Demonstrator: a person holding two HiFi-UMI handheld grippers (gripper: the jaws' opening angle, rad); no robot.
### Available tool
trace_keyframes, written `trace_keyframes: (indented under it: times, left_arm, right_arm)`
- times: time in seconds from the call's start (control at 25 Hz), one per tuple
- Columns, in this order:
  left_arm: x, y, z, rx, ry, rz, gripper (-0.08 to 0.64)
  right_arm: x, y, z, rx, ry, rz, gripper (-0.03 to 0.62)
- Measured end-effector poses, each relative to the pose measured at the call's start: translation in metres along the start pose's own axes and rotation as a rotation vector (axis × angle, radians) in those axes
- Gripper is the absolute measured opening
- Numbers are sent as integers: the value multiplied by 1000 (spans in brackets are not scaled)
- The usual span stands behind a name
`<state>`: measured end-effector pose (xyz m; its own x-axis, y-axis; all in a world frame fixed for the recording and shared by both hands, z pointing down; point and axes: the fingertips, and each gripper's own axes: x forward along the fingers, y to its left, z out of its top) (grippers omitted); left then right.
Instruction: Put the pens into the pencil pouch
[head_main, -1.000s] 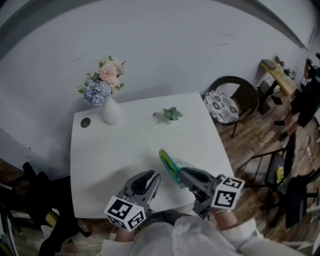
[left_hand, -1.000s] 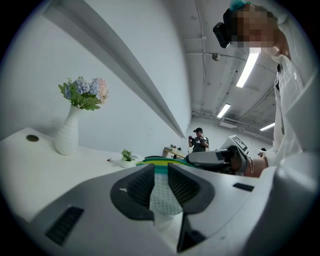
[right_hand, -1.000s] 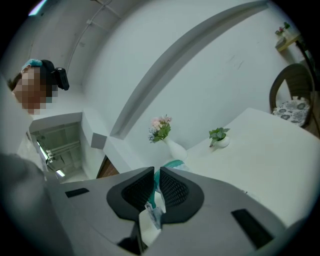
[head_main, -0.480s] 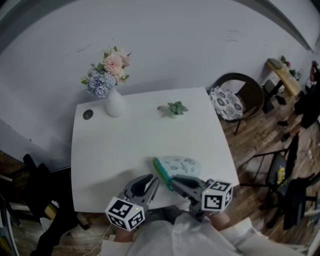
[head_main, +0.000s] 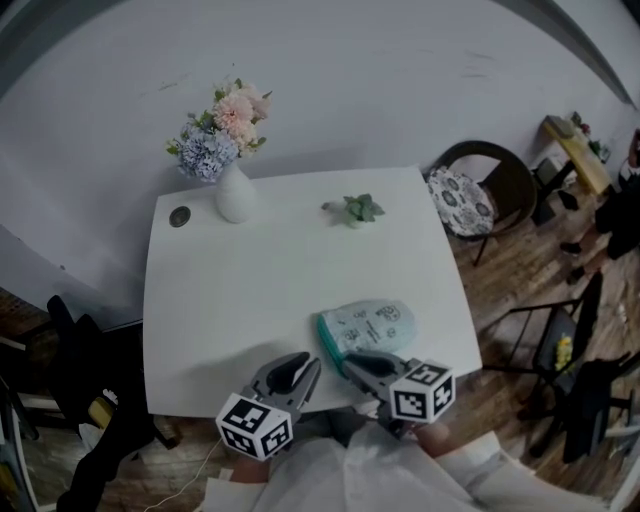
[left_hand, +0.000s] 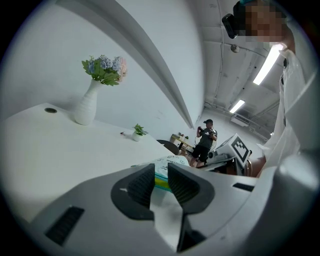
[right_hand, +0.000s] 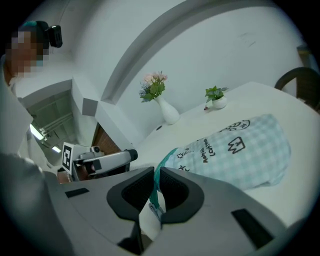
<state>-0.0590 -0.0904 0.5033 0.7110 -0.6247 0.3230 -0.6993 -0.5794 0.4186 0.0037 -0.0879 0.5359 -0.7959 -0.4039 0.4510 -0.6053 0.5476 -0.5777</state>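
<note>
The pencil pouch (head_main: 372, 325), pale checked blue-green with dark print and a teal zip edge, lies flat on the white table (head_main: 250, 290), toward 5 o'clock of the tabletop in the head view and close to the near edge. Its zip end faces 8 o'clock, toward the person.

The right gripper (head_main: 352, 362) reaches in from 6 o'clock. In the right gripper view its fingers are pressed onto the teal zip edge, with the fabric pinched between the pads and a small metal zip pull hanging just below them. The rest of the pouch rests on the table beyond the fingers.

The left gripper (head_main: 303, 364) sits just beside the right one, at its 9 o'clock, over the near edge of the table. Its fingers stand a narrow gap apart and grip nothing. In the left gripper view the pouch's zip end shows through that gap, lying farther off.

At 11 o'clock of the table stands a white vase (head_main: 233, 197) holding pink and blue flowers (head_main: 222, 132), with a small dark round disc (head_main: 180, 216) at the vase's 9 o'clock near the corner. A small potted plant (head_main: 358, 210) stands at 1 o'clock by the far edge, well apart from the pouch.

Off the table at 2 o'clock a dark chair (head_main: 500, 180) with a patterned cushion stands on a wooden floor (head_main: 520, 290).
</note>
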Motion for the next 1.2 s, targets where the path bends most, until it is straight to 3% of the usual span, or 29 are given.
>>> trace_keyframes:
  times: [0.24, 0.6, 1.2]
  left_arm:
    - [3, 0, -6, -15, 21, 4, 80]
    - [5, -1, -15, -30, 67, 22, 80]
    - [9, -2, 7, 8, 83, 7, 78]
  right_arm:
    - [7, -16, -10, -19, 35, -71, 37]
    - [13, -21, -27, -17, 96, -88, 37]
    - [-1, 4, 24, -24, -32, -7, 37]
